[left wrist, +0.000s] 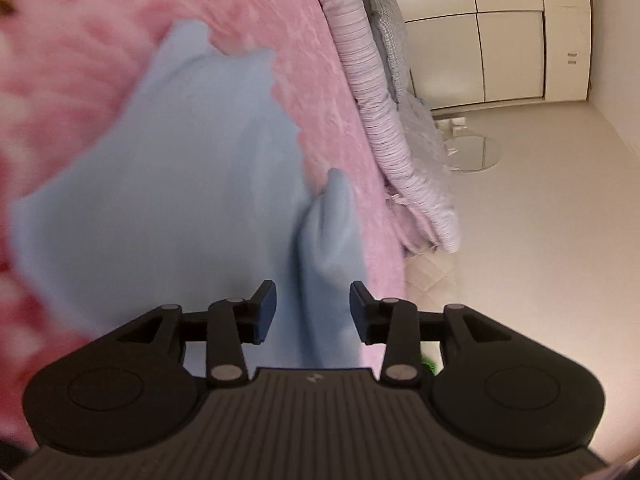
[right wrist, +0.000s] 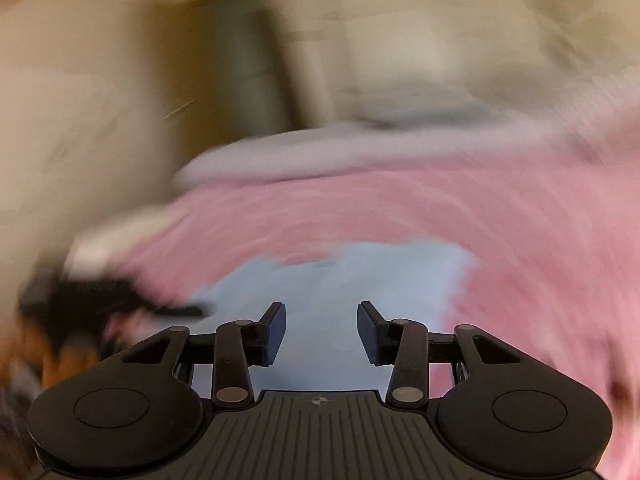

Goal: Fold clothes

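I am working over a bed spread with a fuzzy pink blanket, a ribbed quilt bunched along its far edge and pale wardrobe doors beyond the floor. The light blue garment lies on the blanket, mostly flat, with one narrow part, perhaps a sleeve, humped up in a ridge just ahead of my left gripper. That gripper's jaws stand apart, and the ridge lies between and beyond them; the pads do not press on it. My right gripper also stands parted, with nothing clamped, the blue cloth spread below it. The right view is badly smeared, so I cannot make out the dark shape at its left edge.

I judge I am between folds: both tools free, a flap just laid or about to be taken. Next I need to pick an edge or corner on each side, close on cloth alone without catching the blanket pile, then carry it across evenly.
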### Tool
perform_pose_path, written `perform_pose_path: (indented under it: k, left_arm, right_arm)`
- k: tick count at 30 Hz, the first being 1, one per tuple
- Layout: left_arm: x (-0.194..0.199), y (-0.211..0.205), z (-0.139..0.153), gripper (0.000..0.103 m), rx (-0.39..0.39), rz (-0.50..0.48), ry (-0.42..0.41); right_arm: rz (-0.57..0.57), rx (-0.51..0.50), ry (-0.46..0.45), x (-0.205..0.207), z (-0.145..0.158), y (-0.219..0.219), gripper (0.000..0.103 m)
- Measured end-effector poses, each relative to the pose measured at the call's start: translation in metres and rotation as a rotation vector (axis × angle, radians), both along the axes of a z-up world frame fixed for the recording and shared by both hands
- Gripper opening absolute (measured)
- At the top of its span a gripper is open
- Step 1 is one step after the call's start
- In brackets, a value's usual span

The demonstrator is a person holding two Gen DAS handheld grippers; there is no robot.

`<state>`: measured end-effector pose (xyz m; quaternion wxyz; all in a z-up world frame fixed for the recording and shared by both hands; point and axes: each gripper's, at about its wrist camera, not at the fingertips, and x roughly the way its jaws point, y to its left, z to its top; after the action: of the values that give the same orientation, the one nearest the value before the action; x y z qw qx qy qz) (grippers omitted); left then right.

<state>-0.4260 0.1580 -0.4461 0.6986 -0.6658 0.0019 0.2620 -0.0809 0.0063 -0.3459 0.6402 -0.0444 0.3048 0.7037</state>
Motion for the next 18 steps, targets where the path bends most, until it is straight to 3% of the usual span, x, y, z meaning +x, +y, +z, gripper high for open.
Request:
perform_pose_path:
  k: [3,6,8,12,15,16,18]
  left_arm:
    - [0.019,0.019,-0.005,0.038,-0.019,-0.020,0.001]
    - [0.038,0.031,-0.011,0.038,-0.047,-0.055,-0.009]
    - [0.050,0.037,-0.013,0.038,-0.052,-0.080,-0.010]
    - [0.074,0.051,-0.013,0.039,-0.048,-0.135,0.024]
    - [0.088,0.051,-0.004,0.035,0.024,-0.187,0.087]
    - [0.091,0.048,0.004,0.019,0.085,-0.210,0.105]
    - [0.087,0.039,0.022,0.012,0.207,-0.214,0.141]
  right_arm:
    - [-0.304,-0.232,0.342,0.065,-0.035,0.019,0.042]
    - [-0.399,-0.322,0.618,0.098,-0.074,0.031,0.041]
    - [-0.406,-0.326,0.743,0.107,-0.088,0.041,0.041]
    - [-0.387,-0.354,0.846,0.105,-0.102,0.051,0.040]
    - [-0.362,-0.369,0.877,0.100,-0.106,0.060,0.038]
    - [-0.352,-0.369,0.871,0.098,-0.105,0.063,0.037]
    - [-0.322,-0.356,0.848,0.092,-0.103,0.064,0.035]
